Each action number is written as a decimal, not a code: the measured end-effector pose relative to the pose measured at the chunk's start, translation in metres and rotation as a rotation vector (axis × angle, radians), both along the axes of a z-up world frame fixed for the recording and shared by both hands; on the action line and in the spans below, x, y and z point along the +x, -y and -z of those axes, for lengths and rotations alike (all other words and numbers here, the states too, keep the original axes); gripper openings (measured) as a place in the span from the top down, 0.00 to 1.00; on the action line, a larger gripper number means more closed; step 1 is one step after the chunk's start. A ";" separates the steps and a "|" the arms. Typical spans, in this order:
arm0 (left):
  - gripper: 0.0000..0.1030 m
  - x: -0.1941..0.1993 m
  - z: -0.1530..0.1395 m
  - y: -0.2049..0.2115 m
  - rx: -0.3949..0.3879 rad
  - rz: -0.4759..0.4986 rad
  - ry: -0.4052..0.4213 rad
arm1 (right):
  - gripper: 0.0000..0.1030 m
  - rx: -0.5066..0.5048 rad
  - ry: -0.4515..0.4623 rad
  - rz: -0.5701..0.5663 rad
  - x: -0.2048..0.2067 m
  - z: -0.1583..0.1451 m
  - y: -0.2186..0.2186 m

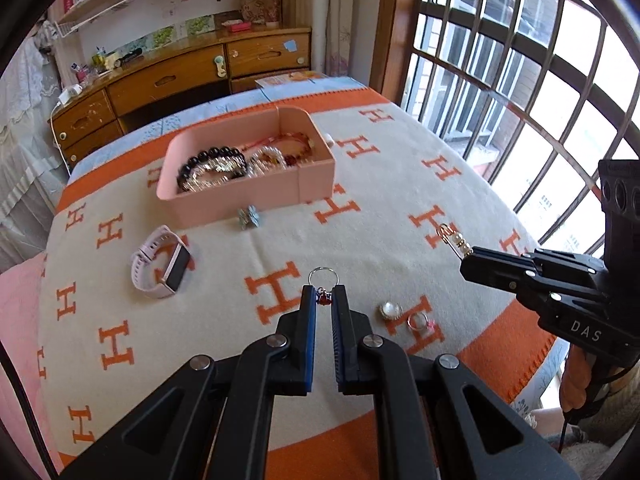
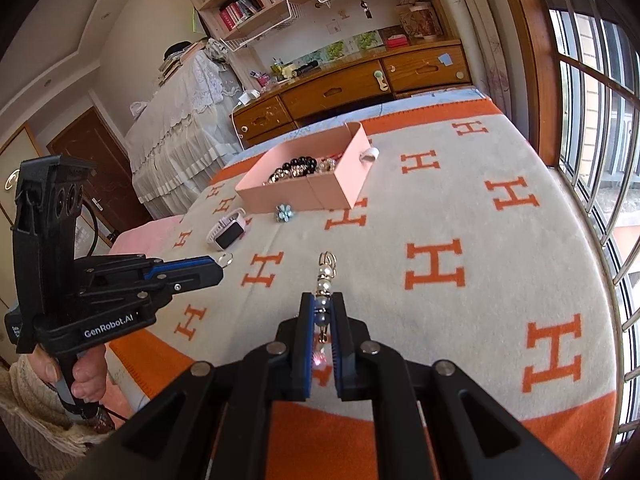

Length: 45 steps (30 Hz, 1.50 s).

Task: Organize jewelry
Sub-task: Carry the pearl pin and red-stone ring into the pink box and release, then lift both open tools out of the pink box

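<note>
In the left wrist view, the left claw (image 1: 324,300) at lower centre pinches a small hoop earring with a red charm (image 1: 324,280), its ring poking past the tips, while the pink tray (image 1: 256,196) of bracelets sits upper centre on the blanket (image 1: 380,208), with a watch (image 1: 162,264) at left and two rings (image 1: 404,316) just right of the claw. In the right wrist view, the right claw (image 2: 325,304) at lower centre grips a pearl drop earring (image 2: 326,276), the tray upper centre. Both pieces look lightly held, so each is best carried level over the tray and released low inside.
</note>
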<state>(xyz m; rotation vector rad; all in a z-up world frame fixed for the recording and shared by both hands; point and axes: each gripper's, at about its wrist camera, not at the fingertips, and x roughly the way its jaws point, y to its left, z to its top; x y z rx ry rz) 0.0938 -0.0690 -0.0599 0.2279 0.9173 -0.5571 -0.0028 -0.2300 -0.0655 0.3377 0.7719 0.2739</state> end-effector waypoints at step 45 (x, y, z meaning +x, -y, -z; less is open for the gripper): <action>0.95 0.178 0.012 0.008 -0.043 -0.274 0.142 | 0.92 -0.024 0.071 0.098 0.181 -0.018 -0.032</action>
